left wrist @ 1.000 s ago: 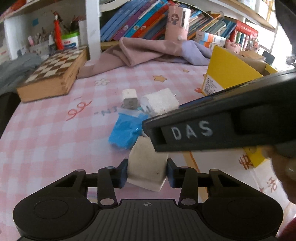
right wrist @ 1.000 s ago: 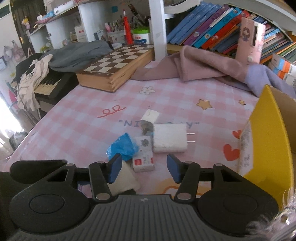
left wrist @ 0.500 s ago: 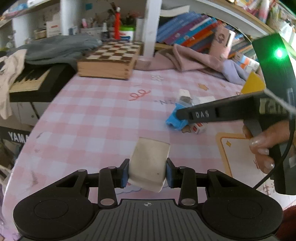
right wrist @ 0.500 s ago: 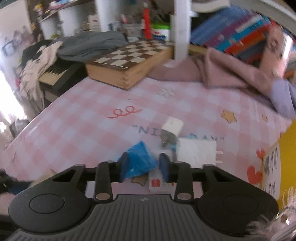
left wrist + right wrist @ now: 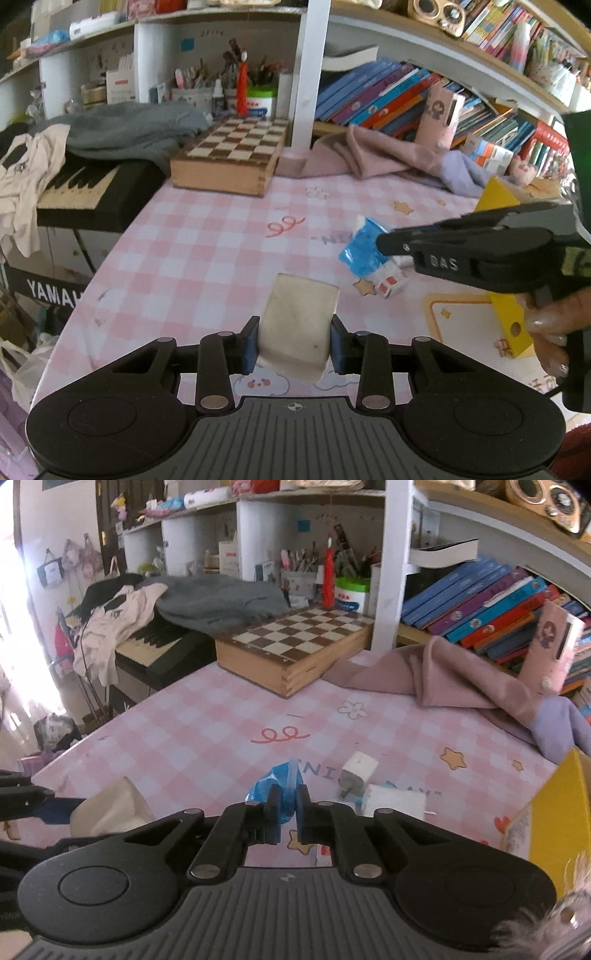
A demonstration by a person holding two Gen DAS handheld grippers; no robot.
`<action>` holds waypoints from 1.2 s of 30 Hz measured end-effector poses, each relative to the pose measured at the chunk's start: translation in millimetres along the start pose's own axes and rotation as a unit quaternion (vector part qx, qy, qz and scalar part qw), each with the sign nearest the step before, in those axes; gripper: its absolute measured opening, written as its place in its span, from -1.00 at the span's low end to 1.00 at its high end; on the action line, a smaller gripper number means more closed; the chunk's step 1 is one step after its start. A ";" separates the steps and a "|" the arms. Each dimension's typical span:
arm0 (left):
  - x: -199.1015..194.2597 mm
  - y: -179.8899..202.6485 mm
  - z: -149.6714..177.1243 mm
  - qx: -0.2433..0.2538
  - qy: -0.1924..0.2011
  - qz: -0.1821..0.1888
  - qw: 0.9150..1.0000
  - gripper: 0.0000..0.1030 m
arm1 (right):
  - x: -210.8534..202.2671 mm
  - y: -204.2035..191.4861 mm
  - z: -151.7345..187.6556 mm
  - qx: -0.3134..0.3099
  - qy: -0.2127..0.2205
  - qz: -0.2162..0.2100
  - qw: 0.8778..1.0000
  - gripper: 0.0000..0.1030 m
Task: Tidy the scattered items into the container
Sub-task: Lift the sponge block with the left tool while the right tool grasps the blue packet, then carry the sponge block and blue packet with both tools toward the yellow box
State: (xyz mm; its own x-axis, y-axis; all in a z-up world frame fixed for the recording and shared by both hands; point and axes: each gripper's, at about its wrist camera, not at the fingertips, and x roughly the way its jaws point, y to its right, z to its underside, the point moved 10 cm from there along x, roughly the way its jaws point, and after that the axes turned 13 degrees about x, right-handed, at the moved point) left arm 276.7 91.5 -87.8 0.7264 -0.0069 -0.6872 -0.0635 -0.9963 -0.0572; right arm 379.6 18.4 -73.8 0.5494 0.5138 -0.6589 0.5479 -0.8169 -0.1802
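Observation:
My left gripper [image 5: 294, 343] is shut on a cream block [image 5: 297, 325] and holds it above the pink checked tablecloth [image 5: 192, 266]. My right gripper [image 5: 288, 805] is shut on a crumpled blue plastic packet [image 5: 275, 786], pinching its near edge. In the left wrist view the same packet [image 5: 364, 251] hangs at the tip of the right gripper [image 5: 384, 243]. A small white and red box [image 5: 388, 284] lies just under the packet. Two white plug chargers [image 5: 358, 771] [image 5: 395, 805] lie to its right. The yellow cardboard box [image 5: 554, 812] stands at the right edge.
A wooden chess box [image 5: 295, 642] and a pink cloth [image 5: 443, 679] lie at the back of the table, below bookshelves. A piano keyboard [image 5: 81, 188] with clothes on it stands past the table's left edge. A hand [image 5: 550, 332] holds the right gripper's handle.
The right gripper's jaws have shut on the blue packet. The left gripper has drawn back and up from the pile with the cream block still held.

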 end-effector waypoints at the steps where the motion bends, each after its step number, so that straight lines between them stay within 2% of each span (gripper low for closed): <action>1: -3.3 0.9 -1.1 0.001 0.004 0.000 1.000 -0.32 | -5.6 1.3 1.8 0.004 -0.001 0.001 1.000 -0.86; 8: -25.0 8.9 -6.9 0.001 0.025 0.006 1.000 -0.34 | -47.7 10.2 20.4 0.016 -0.006 0.011 1.000 -0.86; 18: -54.4 34.7 -14.4 0.030 0.055 0.037 0.997 -0.34 | -94.2 14.3 36.6 0.035 0.016 0.038 0.999 -0.86; 26: -72.0 46.2 -1.7 0.045 0.059 0.061 0.995 -0.36 | -115.5 11.7 50.4 0.061 0.023 0.056 0.996 -0.86; 36: -103.9 52.1 27.5 0.051 0.056 0.079 0.994 -0.37 | -150.4 -7.9 83.1 0.078 0.029 0.071 0.994 -0.86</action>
State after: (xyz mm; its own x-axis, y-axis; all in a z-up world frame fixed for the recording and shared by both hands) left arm 179.1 42.6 -39.3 0.7728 -0.1774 -0.6093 -0.2475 -0.9683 -0.0320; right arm 240.2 -74.2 -33.9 0.6516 0.4009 -0.6440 0.3599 -0.9107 -0.2027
